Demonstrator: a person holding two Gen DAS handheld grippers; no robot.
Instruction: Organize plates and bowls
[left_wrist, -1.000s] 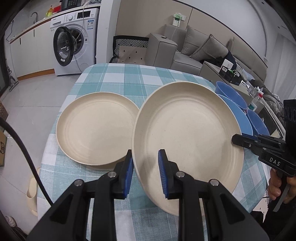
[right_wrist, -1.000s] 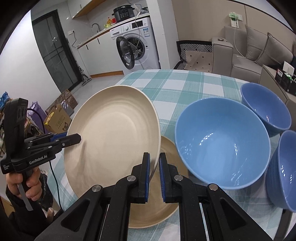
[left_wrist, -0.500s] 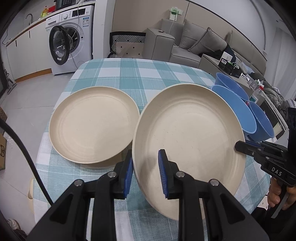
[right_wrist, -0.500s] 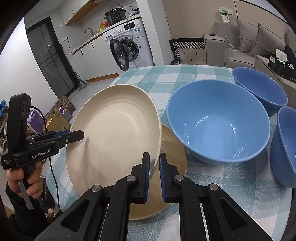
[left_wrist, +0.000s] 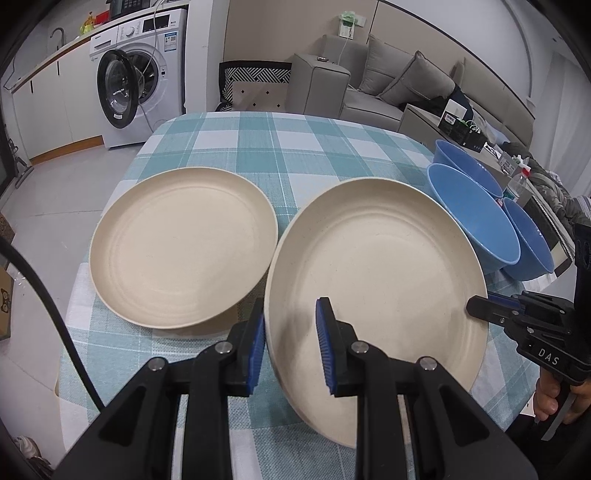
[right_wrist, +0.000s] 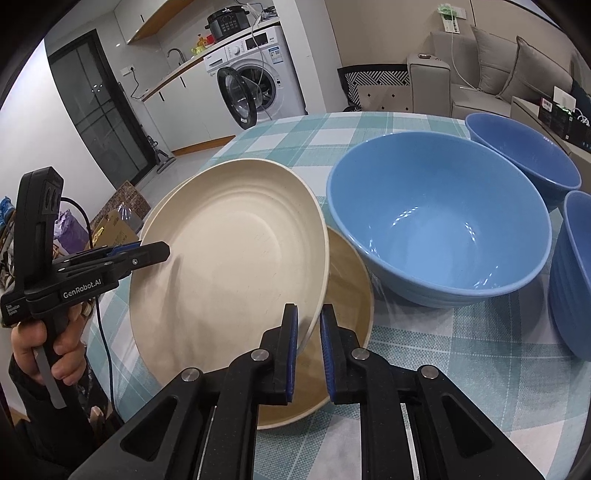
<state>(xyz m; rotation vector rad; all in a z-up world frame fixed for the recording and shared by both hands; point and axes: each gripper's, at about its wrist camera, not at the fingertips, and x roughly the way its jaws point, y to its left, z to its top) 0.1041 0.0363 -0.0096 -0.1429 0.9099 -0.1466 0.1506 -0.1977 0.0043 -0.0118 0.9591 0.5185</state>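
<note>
A cream plate (left_wrist: 373, 273) is held tilted above the table by both grippers. My left gripper (left_wrist: 291, 343) is shut on its near rim, and my right gripper (right_wrist: 308, 347) is shut on its opposite rim (right_wrist: 236, 258). The right gripper also shows at the right of the left wrist view (left_wrist: 480, 306). A second cream plate (left_wrist: 181, 243) lies flat at the left. Another plate (right_wrist: 347, 280) lies under the held one. Three blue bowls (right_wrist: 439, 225) stand at the right.
The table has a teal checked cloth (left_wrist: 280, 147). A washing machine (left_wrist: 140, 77) with its door open stands beyond the far left corner. A grey sofa (left_wrist: 388, 85) is behind the table. A black cable (left_wrist: 44, 302) hangs at the left.
The held plate has been lifted and drawn back toward the near edge, tilting less steeply. The blue bowls now sit farther off. Both grippers keep their hold.
</note>
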